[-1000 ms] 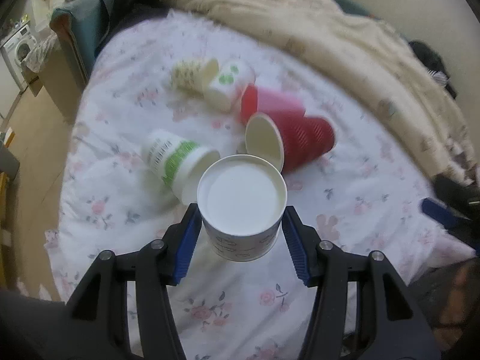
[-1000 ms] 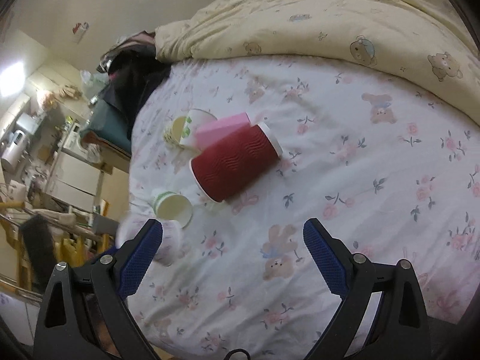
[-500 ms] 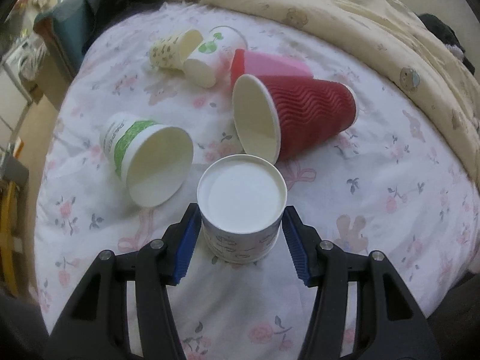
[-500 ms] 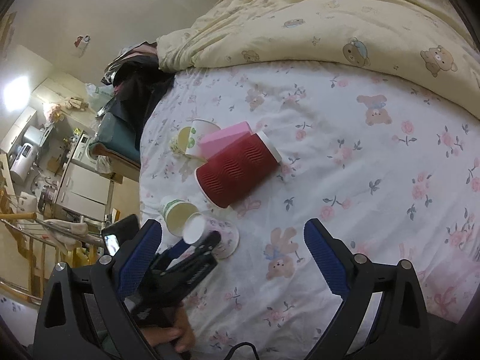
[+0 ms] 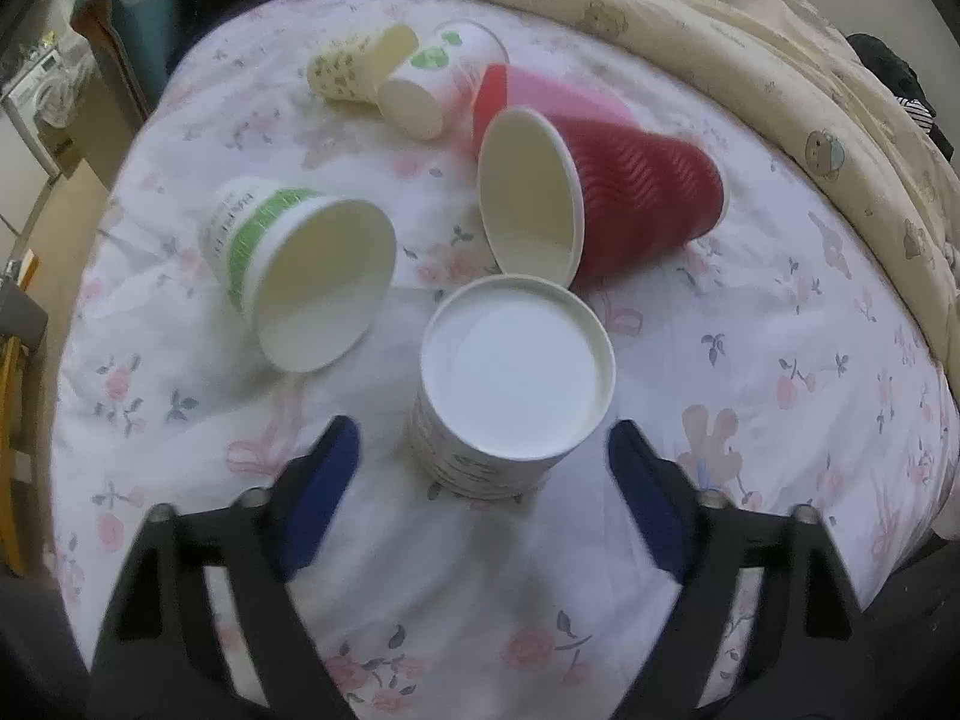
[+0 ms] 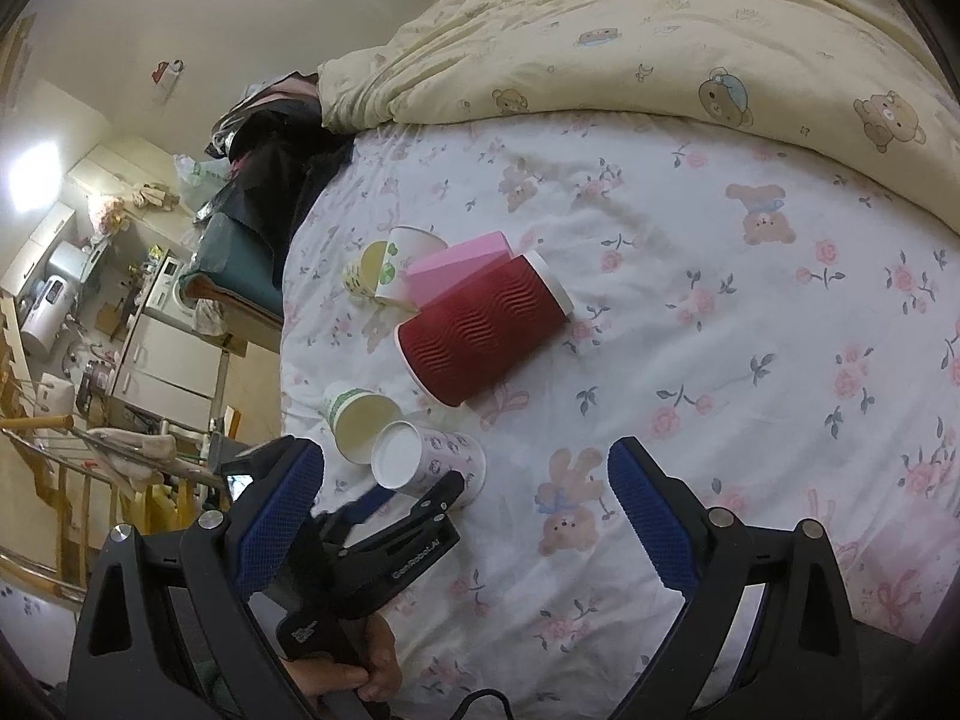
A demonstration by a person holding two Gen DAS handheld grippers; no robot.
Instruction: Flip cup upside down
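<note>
A white paper cup with small pink prints stands upside down on the floral bed sheet, its flat bottom facing up; it also shows in the right wrist view. My left gripper is open, its blue pads apart on either side of the cup and not touching it. It shows in the right wrist view just in front of the cup. My right gripper is open and empty, held above the sheet.
A green-banded white cup and a red ribbed cup lie on their sides just behind the flipped cup. A pink cup, a green-dotted cup and a yellowish cup lie farther back. A cream duvet covers the far side.
My left gripper lowered the upside-down cup onto the sheet, then opened and let it go. The right gripper barely moved.
</note>
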